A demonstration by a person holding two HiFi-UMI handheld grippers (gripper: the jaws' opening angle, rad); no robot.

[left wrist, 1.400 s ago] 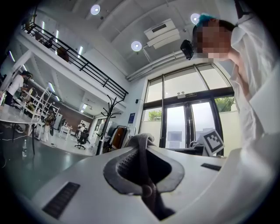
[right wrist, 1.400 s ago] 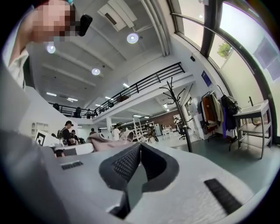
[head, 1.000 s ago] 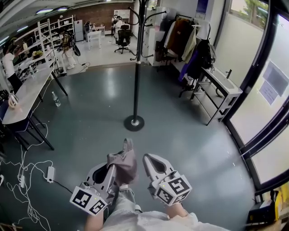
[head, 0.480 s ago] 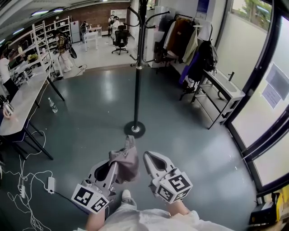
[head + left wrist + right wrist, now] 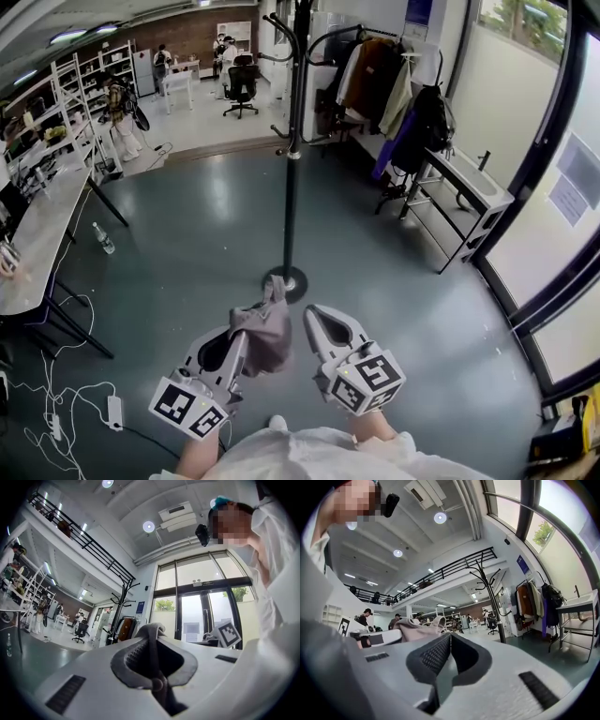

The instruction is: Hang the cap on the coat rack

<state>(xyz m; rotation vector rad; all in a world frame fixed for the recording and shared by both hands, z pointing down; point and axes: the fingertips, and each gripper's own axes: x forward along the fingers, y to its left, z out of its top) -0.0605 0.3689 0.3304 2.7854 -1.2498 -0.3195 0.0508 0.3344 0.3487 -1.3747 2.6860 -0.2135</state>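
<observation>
Well, from my head view my left tongs (image 5: 242, 339) and right tongs (image 5: 315, 315) sit side by side low in front of me, both pointing toward the coat rack (image 5: 292, 169). The rack stands upright on its round base on the grey floor (image 5: 187, 225), well apart from both tips. The cap (image 5: 265, 330) is a limp grey-brown bundle hanging from the tip of the left tongs, just beside the right tongs and nowhere near the hooks high on the pole. Coats (image 5: 375, 80) hang on a rail off to the right, and a long table (image 5: 33, 248) runs along the left edge. In the left gripper view the jaws are pressed together on a fold of the cap: a strip of cloth runs down between the pads and bunches up above the tips. The rack shows beyond, left of the tips, and the marker cube of the right tongs shows off to the right. In the right gripper view the jaws meet tip to tip with nothing between them. There the cap lies to the left on the other tongs, and the rack stands far off to the right of the tips.
</observation>
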